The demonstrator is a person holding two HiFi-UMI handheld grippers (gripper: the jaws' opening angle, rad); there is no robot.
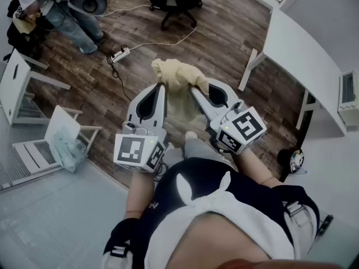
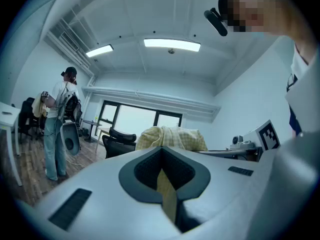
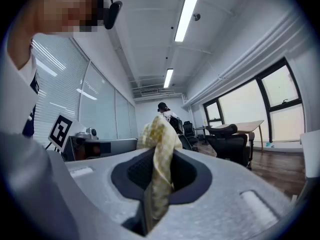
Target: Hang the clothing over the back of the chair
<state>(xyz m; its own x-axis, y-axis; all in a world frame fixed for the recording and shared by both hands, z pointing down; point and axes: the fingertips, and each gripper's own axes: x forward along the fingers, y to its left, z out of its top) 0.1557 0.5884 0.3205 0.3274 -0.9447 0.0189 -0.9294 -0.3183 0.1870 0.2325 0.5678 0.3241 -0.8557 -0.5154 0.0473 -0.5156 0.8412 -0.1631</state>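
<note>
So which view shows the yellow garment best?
The head view: the whole bunched yellow garment is held between the left gripper and right gripper. Each gripper view shows only the fold pinched in its own jaws, plus, from the left, a lump beyond.

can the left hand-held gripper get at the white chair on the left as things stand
Probably not yet: the white chair stands well off to the left, and the left hand-held gripper is shut on the yellow clothing that the right hand-held gripper also holds.
</note>
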